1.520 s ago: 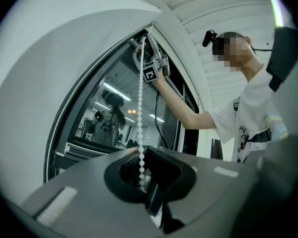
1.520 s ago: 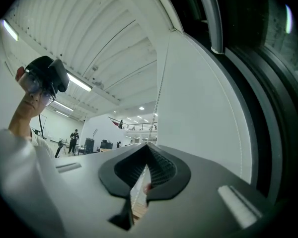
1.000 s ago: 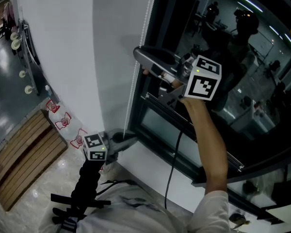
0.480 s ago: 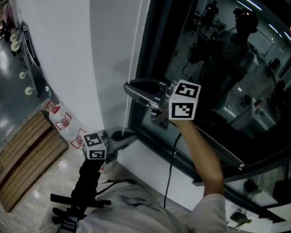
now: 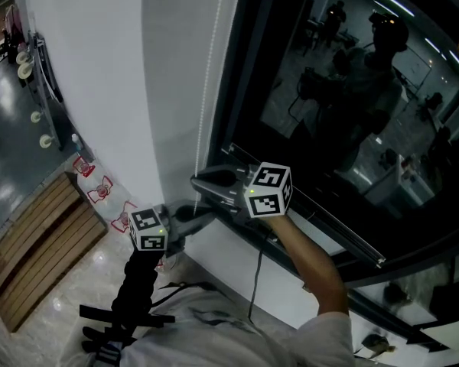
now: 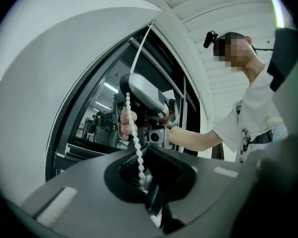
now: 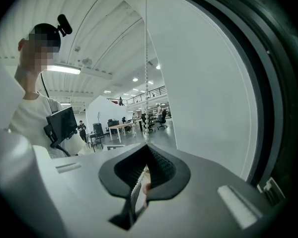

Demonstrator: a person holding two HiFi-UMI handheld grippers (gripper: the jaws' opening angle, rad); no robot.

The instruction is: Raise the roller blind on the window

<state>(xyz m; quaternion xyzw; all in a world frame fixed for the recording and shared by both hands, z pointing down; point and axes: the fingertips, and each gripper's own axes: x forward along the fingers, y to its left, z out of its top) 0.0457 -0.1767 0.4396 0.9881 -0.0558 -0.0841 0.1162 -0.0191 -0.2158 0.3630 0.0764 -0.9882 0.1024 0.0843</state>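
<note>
In the head view, the bead chain [image 5: 208, 105] hangs down the left edge of the dark window [image 5: 344, 90], just beside the white wall [image 5: 92, 75]. The right gripper [image 5: 204, 183] reaches left to the chain at the foot of the window frame, with its marker cube [image 5: 266, 190] to the right of its jaws and the person's forearm [image 5: 306, 258] behind. The left gripper [image 5: 203, 213] sits just below and nearer, also pointing at the chain, with its own marker cube [image 5: 149, 230] at the near left. A wooden floor strip [image 5: 38, 243] lies far down at the left. In the left gripper view, the left gripper [image 6: 144, 182] has its jaws pressed together on the bead chain [image 6: 134, 133], which rises out of the gap to the right gripper [image 6: 144, 93] above, where the person's hand [image 6: 125, 125] shows, and then on up along the window frame. In the right gripper view, the right gripper [image 7: 139, 187] is clamped tight on the bead chain [image 7: 146, 83]: beads lie pinched between the closed jaws and the strand runs straight up from them, with a plain white surface [image 7: 203, 83] close at the right.
</note>
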